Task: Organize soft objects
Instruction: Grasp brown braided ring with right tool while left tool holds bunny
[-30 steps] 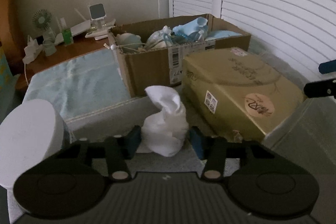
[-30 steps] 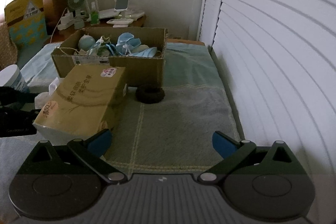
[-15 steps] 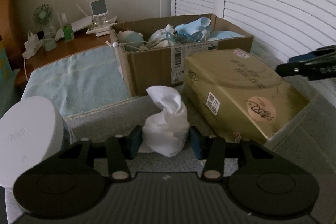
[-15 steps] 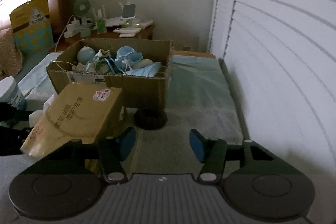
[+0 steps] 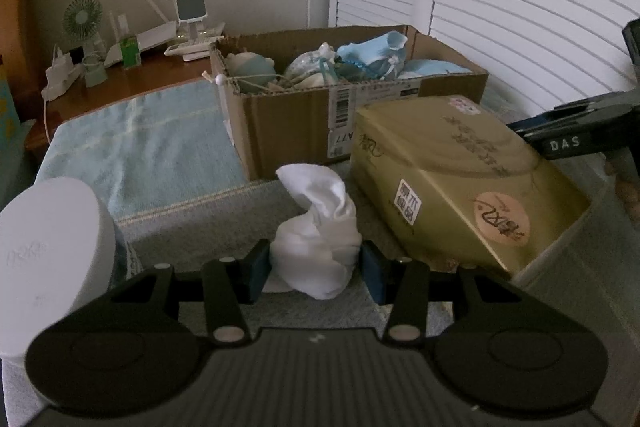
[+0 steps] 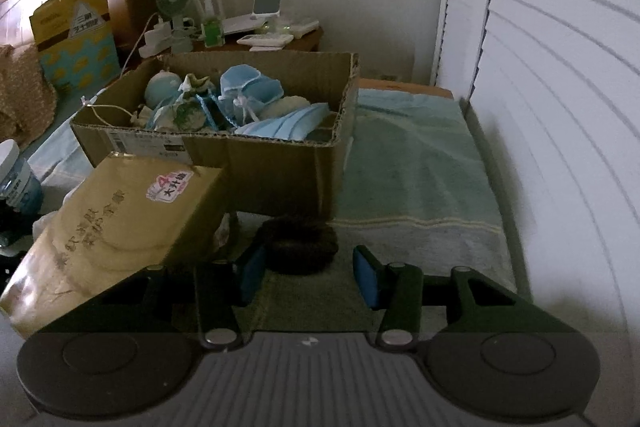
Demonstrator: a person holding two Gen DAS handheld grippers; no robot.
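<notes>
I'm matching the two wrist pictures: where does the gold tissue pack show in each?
Left wrist: gold tissue pack lies right of centre, in front of the cardboard box.
Right wrist: the pack lies lower left, in front of the same box.
Shared landmark: the cardboard box.

white cloth [image 5: 316,247], gold tissue pack [image 5: 460,183], brown cardboard box [image 5: 292,123]

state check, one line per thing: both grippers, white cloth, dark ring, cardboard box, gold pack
left gripper: shut on white cloth
right gripper: open, jaws just closing
dark ring: flat on towel, ungripped
cardboard box: open-topped, filled with soft items
gold pack: sealed, tilted
</notes>
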